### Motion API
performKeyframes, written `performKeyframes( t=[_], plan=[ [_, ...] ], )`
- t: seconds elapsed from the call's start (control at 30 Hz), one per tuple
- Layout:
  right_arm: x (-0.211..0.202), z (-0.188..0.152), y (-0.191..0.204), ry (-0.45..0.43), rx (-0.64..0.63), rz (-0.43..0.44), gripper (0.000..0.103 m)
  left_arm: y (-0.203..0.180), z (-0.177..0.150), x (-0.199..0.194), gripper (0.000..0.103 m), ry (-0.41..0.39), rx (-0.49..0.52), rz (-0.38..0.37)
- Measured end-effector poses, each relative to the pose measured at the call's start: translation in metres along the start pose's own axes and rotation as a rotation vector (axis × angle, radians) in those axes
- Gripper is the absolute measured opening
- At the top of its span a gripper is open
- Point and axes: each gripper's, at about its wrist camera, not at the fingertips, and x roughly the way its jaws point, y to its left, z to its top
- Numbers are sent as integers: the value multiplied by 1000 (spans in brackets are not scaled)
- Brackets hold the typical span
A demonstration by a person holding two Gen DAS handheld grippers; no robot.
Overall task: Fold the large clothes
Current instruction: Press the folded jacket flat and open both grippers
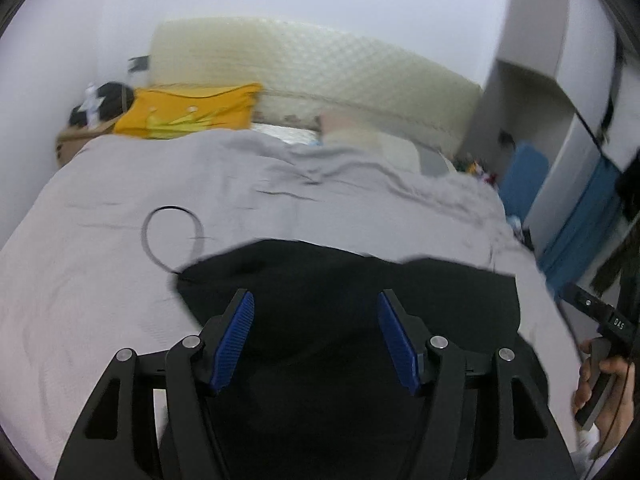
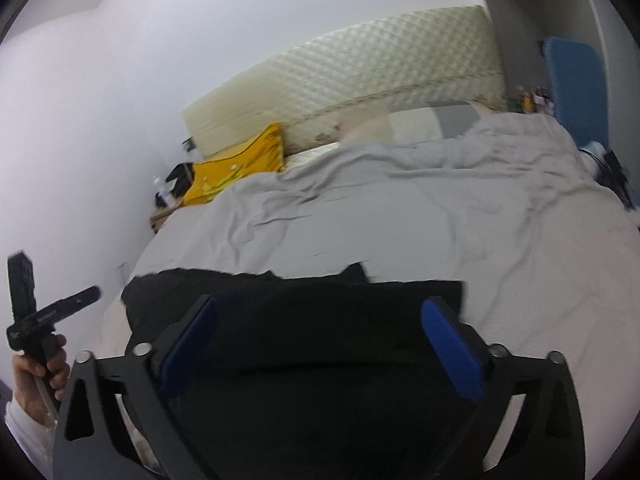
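**A:** Where's the garment from where you sit?

**B:** On the bed, near edge, straight ahead of and below both sets of jaws. It's black, already lying in a broad slab, and its long axis runs side to side across both views, square to the way I'm pointing.

**A:** Jaws?

**B:** My left gripper stands apart with nothing between the blue pads; the cloth is only behind them. My right gripper is spread wider still, also empty. No pad presses on fabric that I can see.

**A:** Which is nearer?

**B:** I judge them about level. The left one looks at the cloth's left end, where a thin dark loop trails onto the sheet. The right one looks at the right end and its squarer corner. Each would drop onto its own end.

**A:** Any writing?

**B:** In the left view, the other rig's body shows white letters, roughly "DAS", turned sideways. The yellow pillow has a crown-like print, no words. The garment shows no label.
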Motion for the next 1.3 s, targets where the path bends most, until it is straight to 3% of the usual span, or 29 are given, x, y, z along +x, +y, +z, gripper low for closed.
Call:
performKeyframes(
  t=[0.2, 0.3, 0.4, 0.73, 1.3],
  plan=[
    [67, -42, 26, 51, -72, -64, 103, -52, -27, 69, 65, 21, 113, 73],
    [83, -50, 28, 21, -92, -108, 103, -55, -32, 93, 65, 2, 107, 115],
    [92, -47, 24, -13, -93, -127, 103, -50, -28, 112, 65, 6, 80, 124],
    [134, -36, 19, 52, -125, -173, 103, -58, -19, 152, 65, 43, 118, 199],
    [186, -26, 1, 88, -100, -162, 103, -48, -14, 212, 66, 110, 95, 210]
  ],
)
